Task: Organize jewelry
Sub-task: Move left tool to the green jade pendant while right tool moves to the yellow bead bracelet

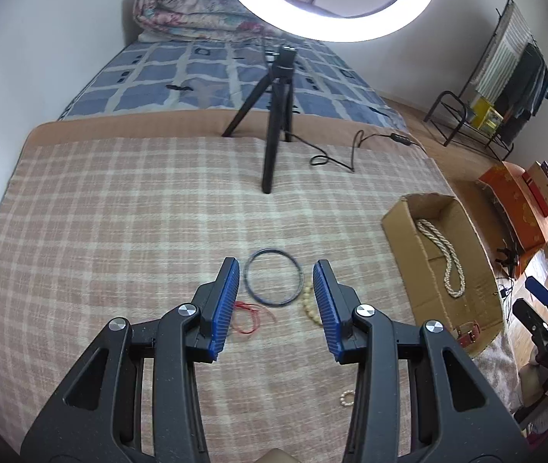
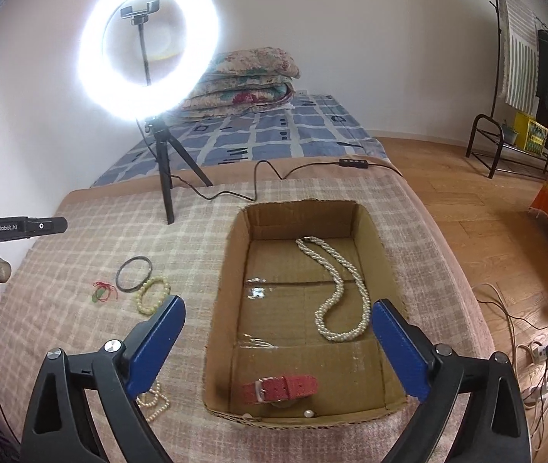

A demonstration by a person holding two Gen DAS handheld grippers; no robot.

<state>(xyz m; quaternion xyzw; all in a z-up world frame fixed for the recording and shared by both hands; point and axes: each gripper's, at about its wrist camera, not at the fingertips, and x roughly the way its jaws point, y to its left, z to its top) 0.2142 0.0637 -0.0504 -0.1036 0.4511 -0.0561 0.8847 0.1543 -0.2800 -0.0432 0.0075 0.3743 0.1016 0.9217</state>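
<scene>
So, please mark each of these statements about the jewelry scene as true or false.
1. The pearl necklace lies inside the cardboard box. True.
2. The red watch strap lies on the blanket. False: it is in the box.
3. The dark bangle is in the box. False: it lies on the checked blanket.
4. The right gripper holds nothing. True.
5. The left gripper grips the red string. False: its jaws are open and empty.
</scene>
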